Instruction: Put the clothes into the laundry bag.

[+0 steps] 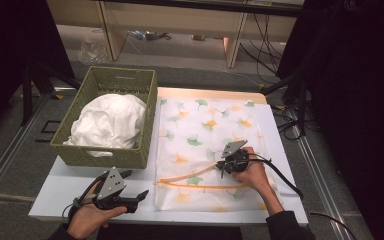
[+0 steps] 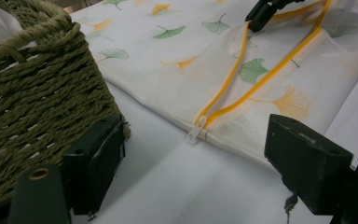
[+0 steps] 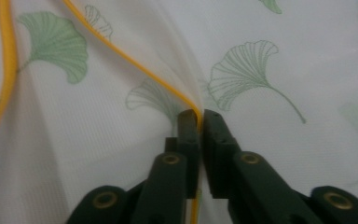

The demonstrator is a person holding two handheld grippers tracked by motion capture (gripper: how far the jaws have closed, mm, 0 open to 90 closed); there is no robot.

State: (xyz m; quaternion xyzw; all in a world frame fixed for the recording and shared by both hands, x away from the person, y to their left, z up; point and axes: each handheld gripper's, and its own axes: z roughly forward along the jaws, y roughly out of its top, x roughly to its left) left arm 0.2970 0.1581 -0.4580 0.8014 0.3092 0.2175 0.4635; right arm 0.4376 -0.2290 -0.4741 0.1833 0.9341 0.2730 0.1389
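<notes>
Right gripper (image 1: pixel 223 167): clamped on the yellow zipper edge (image 3: pixel 135 63) of the leaf-print bag (image 1: pixel 200 125), mid-bench.
Left gripper (image 1: pixel 130 187): jaws wide, holding nothing, near-left by the basket (image 1: pixel 87 152).
Hidden: the bag's inside.

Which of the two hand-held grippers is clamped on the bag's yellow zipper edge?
The right hand-held gripper, jaws shut on the laundry bag's yellow zipper edge. The left hand-held gripper is open, holding nothing.
</notes>
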